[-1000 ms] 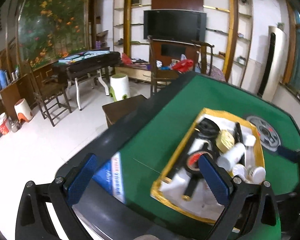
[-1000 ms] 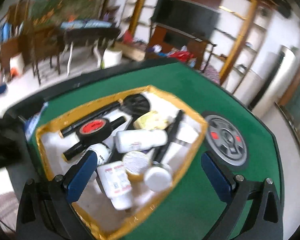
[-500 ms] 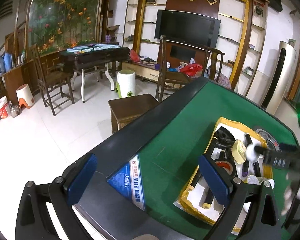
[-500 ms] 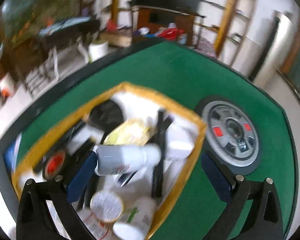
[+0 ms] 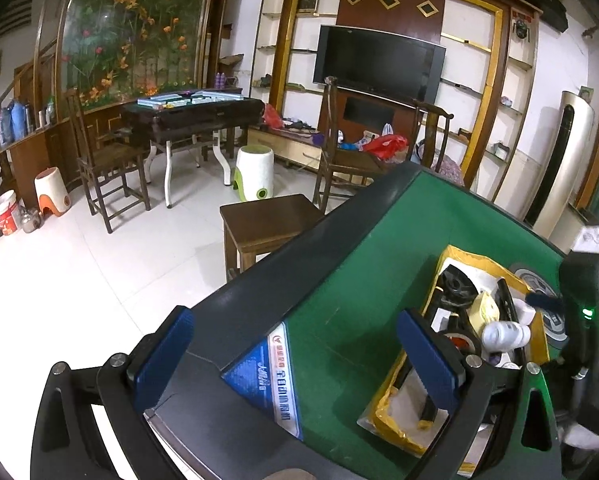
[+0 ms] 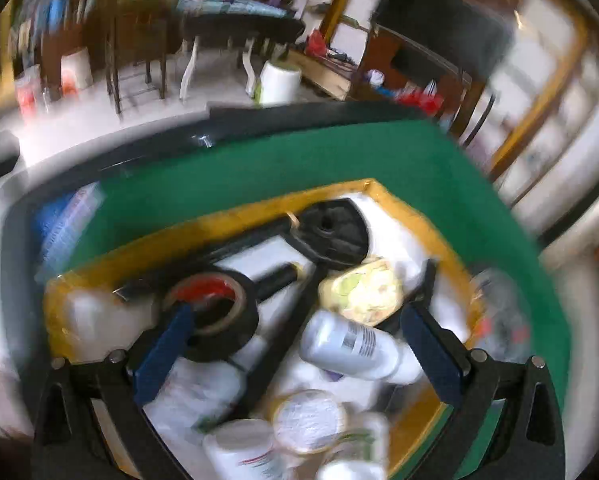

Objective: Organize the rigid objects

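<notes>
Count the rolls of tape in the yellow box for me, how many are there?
1 for sure: the black tape roll with the red core, at the left of the yellow box, partly behind the right gripper's left finger. Others may be hidden under the bottles, and the picture is blurry.

Left claw (image 5: 295, 354) and right claw (image 6: 295, 350) both gape, holding nothing.

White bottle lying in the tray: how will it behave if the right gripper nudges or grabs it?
The bottle lies on its side atop clutter, so it probably rolls when nudged. Smooth plastic, likely light and stiff; may slip. Right gripper is open above it.
</notes>
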### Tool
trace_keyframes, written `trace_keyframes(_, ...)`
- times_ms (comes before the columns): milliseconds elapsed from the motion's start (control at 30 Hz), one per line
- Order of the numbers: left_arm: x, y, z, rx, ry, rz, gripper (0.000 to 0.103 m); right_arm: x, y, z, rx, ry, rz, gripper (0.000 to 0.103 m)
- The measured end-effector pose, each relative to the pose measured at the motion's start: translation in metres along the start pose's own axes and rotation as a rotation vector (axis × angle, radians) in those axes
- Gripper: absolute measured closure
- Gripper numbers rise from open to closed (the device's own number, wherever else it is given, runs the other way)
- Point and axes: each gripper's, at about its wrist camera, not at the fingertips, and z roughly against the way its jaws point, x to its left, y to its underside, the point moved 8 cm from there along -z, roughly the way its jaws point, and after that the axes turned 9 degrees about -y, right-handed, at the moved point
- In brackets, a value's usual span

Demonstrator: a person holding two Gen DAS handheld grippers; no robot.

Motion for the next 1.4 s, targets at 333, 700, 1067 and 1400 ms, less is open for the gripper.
trace_keyframes(333, -0.013, 0.003, 0.007, 0.000, 0.025, -0.036, 0.001, -0.081, -0.023, -0.018, 0.039, 0.142, -0.200, 0.000)
trace_keyframes(700, -0.030, 0.008, 0.002, 0.018, 0.058, -0.050, 0.001, -0.076, 0.044, 0.009, 0.208, 0.149, -0.021, 0.000)
trace_keyframes(1067, -0.033, 0.006, 0.013, -0.006, 0.046, -0.080, 0.001, -0.115, 0.020, -0.034, 0.215, 0.130, -0.204, 0.000)
trace_keyframes(1400, -0.052, 0.014, 0.015, 0.029, 0.073, -0.110, 0.001, -0.167, -0.019, -0.012, 0.030, 0.235, -0.388, 0.000)
